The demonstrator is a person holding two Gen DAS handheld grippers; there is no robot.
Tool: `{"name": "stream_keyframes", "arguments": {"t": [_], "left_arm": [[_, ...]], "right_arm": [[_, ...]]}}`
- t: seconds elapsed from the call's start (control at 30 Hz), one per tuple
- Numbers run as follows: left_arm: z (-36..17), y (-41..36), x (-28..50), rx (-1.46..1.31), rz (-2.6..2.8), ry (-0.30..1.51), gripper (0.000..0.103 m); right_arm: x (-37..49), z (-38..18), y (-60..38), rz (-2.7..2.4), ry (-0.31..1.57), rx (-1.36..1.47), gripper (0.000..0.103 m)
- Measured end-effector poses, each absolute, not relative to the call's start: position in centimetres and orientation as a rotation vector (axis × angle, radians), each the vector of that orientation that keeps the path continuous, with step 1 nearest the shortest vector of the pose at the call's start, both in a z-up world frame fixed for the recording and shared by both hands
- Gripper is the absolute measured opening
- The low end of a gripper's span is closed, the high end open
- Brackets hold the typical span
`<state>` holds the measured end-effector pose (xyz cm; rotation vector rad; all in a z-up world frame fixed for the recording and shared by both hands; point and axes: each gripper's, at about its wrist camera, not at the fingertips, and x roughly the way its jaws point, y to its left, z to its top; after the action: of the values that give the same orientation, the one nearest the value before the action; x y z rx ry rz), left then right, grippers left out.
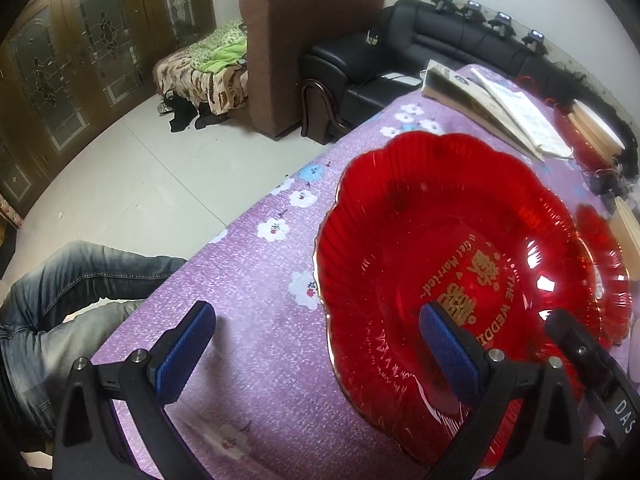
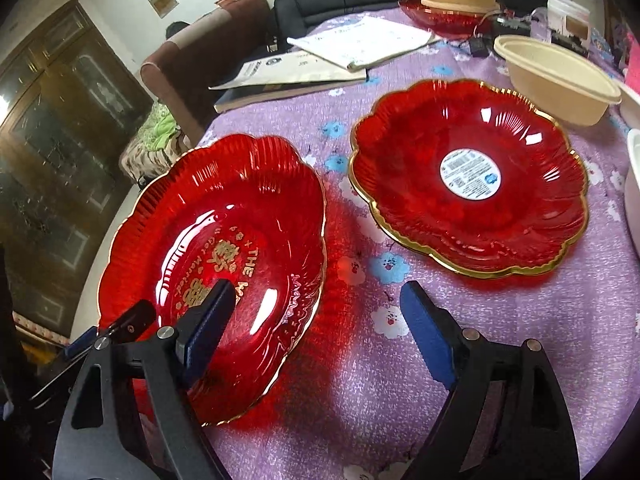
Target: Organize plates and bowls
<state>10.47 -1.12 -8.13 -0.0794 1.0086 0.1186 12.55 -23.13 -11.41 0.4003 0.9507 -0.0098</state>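
A red scalloped plate [image 1: 440,240] with gold lettering lies on the purple flowered tablecloth [image 1: 248,280]. My left gripper [image 1: 316,332] is open and straddles the plate's left rim, one blue pad over the plate and the other over the cloth. In the right wrist view the same plate [image 2: 224,248] has its right rim between the pads of my open right gripper [image 2: 320,312]. Neither gripper presses on the plate. A second red plate [image 2: 468,176], gold-rimmed with a round white sticker, rests to the right, apart from the first.
A beige bowl [image 2: 556,80] and the edge of a white bowl [image 2: 634,184] stand at the right. Books and papers [image 2: 320,60] lie at the back, beside a red dish holding beige discs [image 2: 452,4]. A person's jeans-clad legs [image 1: 60,300] are by the table's left edge.
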Motion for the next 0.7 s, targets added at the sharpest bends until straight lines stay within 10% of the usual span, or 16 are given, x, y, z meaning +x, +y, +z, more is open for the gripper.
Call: {"name": "stream_keyframes", "arguments": {"t": [0.3, 0.47, 0.7], "left_arm": [[-8.6, -1.7, 11.1, -0.06, 0.135, 1.017, 0.102], [-8.8, -2.1, 11.1, -0.033, 0.157, 1.013, 0.102], [-8.8, -2.7, 10.7, -0.011, 0.157, 0.997, 0.101]], "right_arm": [[12.9, -11.4, -22.7, -0.03, 0.937, 0.353, 0.085], [12.9, -11.4, -22.9, -0.053, 0.908, 0.339, 0.04], [13.0, -11.6, -22.6, -0.008, 0.89, 0.333, 0.015]]}}
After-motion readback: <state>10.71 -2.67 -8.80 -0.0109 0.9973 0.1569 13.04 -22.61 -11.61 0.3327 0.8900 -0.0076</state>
